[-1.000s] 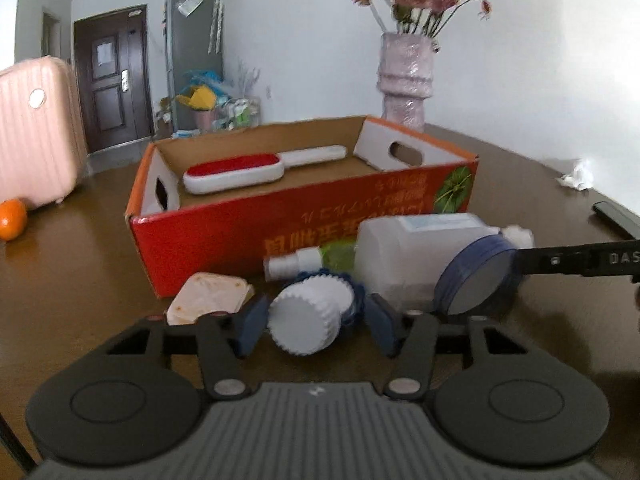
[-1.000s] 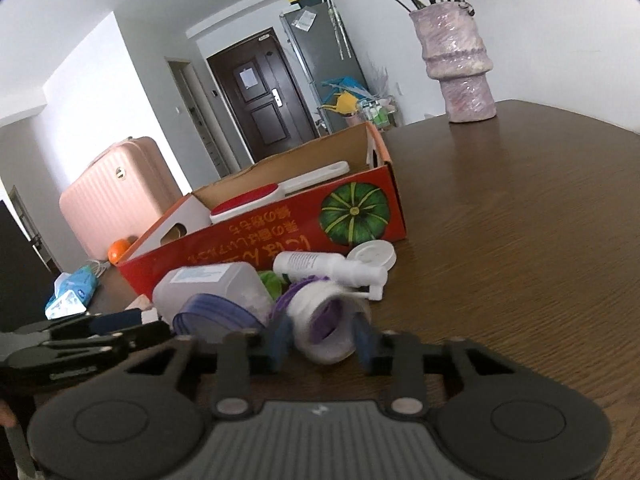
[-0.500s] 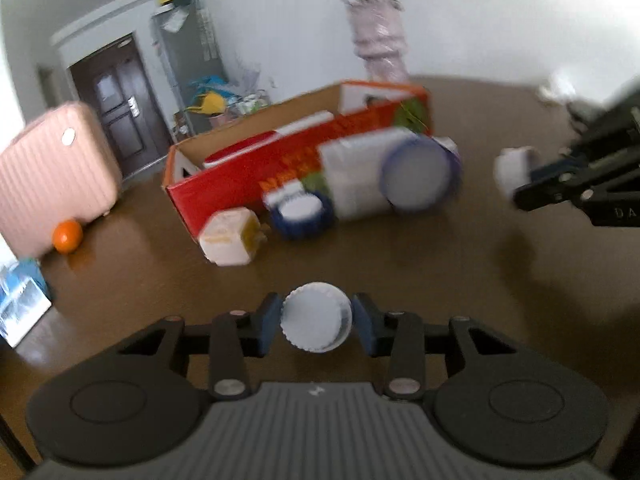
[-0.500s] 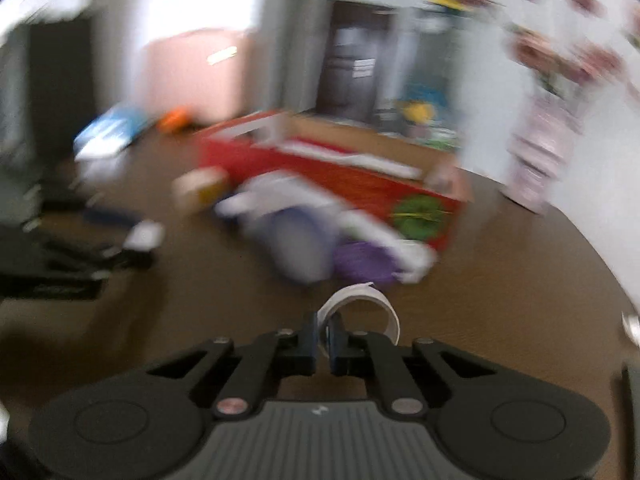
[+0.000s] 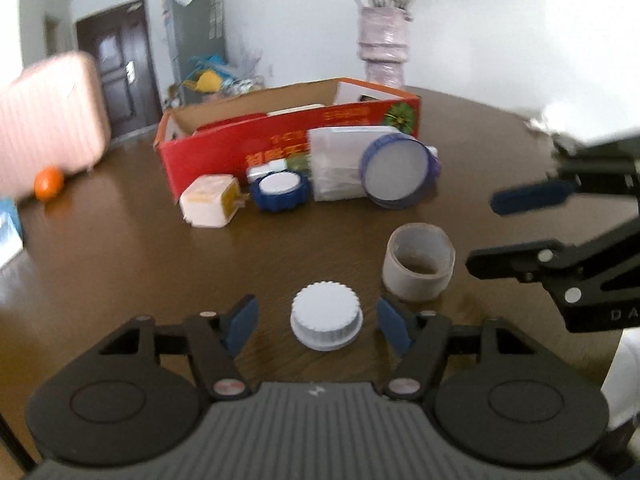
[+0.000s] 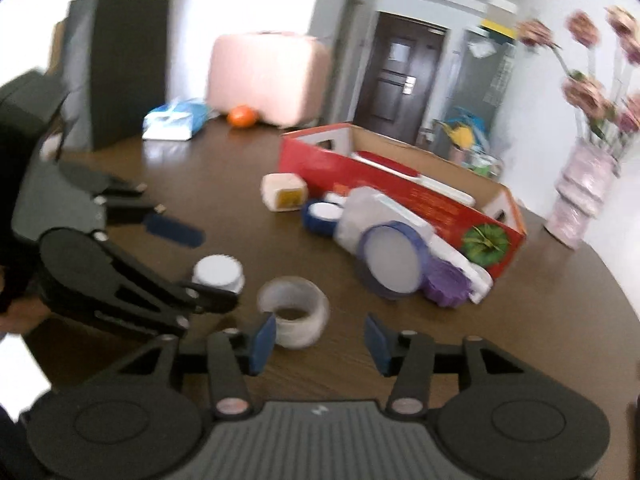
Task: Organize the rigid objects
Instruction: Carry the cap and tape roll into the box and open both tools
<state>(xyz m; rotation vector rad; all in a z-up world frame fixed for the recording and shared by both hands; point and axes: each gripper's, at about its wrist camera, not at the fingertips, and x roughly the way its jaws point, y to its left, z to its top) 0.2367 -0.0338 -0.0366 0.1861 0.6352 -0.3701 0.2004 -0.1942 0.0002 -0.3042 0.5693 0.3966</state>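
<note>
Left gripper (image 5: 318, 322): jaws opening, white ribbed cap (image 5: 326, 321) sits on the table (image 5: 120, 264) between the pads, touching neither. Right gripper (image 6: 320, 340): jaws opening, pads clear of the tape roll (image 6: 294, 306), which stands on the table just ahead, toward its left pad. Nothing is held. Farther back, a square white container (image 5: 210, 200), blue-rimmed lid (image 5: 280, 191), translucent jug (image 5: 340, 168) and round blue-rimmed lid (image 5: 396, 172) lie against the red cardboard box (image 5: 248, 152). Vase (image 5: 384, 56) behind.

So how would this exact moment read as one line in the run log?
left tongs: opening, white cap free between | right tongs: opening, tape roll on table | red box: behind
</note>
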